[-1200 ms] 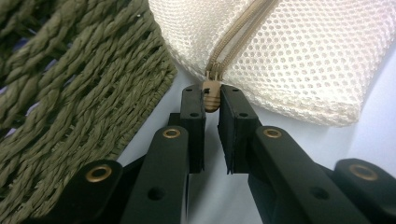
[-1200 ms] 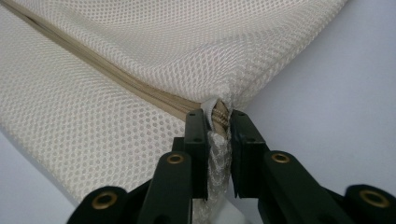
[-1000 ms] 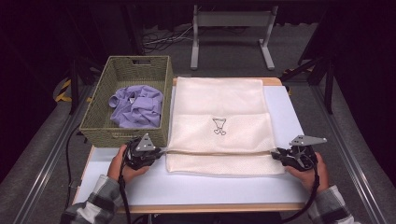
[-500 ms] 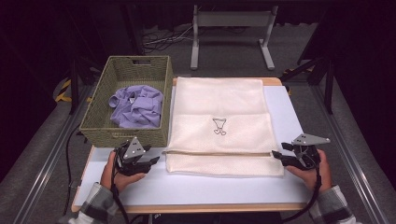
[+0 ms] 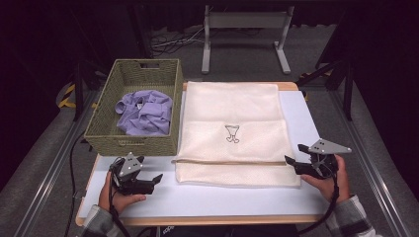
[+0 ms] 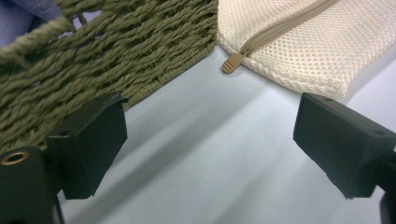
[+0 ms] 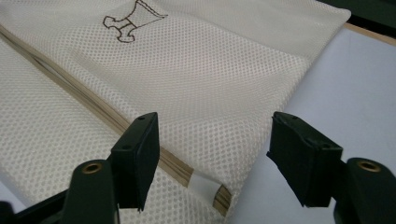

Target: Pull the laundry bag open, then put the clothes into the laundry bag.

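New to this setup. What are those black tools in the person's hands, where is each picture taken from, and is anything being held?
A person holds a handheld two-finger gripper in each hand. The high view looks down on the table; each gripper view rides on its own gripper.

On the table lie a cream mesh laundry bag with a tan zipper, and a woven basket with a lilac garment inside.

The left gripper has just been opening, with bare table between its fingers; the zipper pull lies free ahead. The right gripper has also been opening, straddling the zipper's end without pinching it. Nothing is held.
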